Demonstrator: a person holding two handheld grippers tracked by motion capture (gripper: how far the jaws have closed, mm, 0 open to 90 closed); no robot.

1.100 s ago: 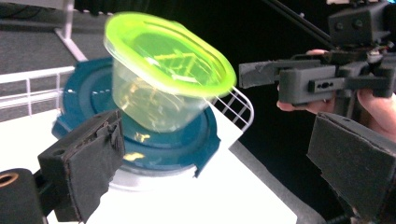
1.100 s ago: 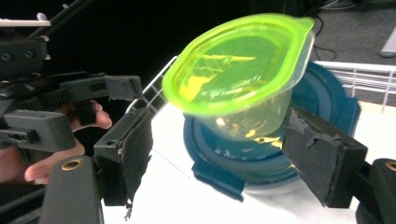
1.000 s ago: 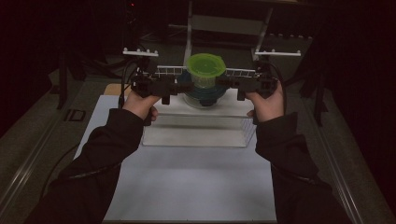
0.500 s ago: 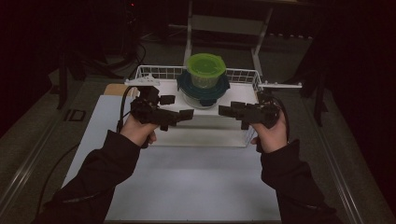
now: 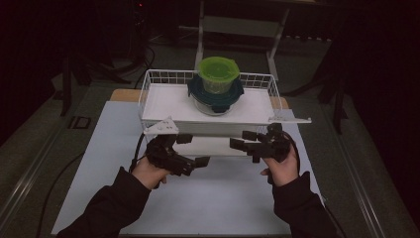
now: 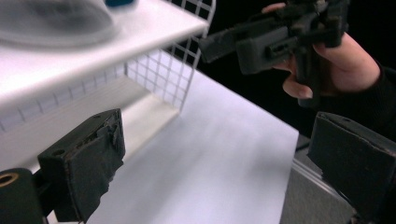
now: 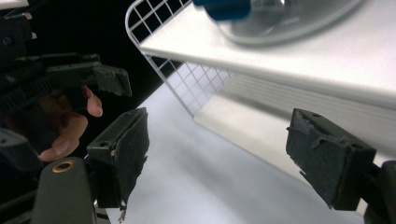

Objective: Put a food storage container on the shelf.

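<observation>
Grippers are sitting back from the white wire rack (image 5: 157, 101) now, both pulled toward the person since a moment ago, when they were up against its sides. The left gripper (image 5: 200, 164) is hovering just in front of the rack's lower shelf, jaws spread wide with nothing between them. The right gripper (image 5: 237, 141) is mirroring it at the rack's front right corner, jaws also gaping empty. The green-lidded container (image 5: 218, 73) is staying put atop the teal-rimmed glass bowl (image 5: 215, 97) on the rack's upper shelf.
</observation>
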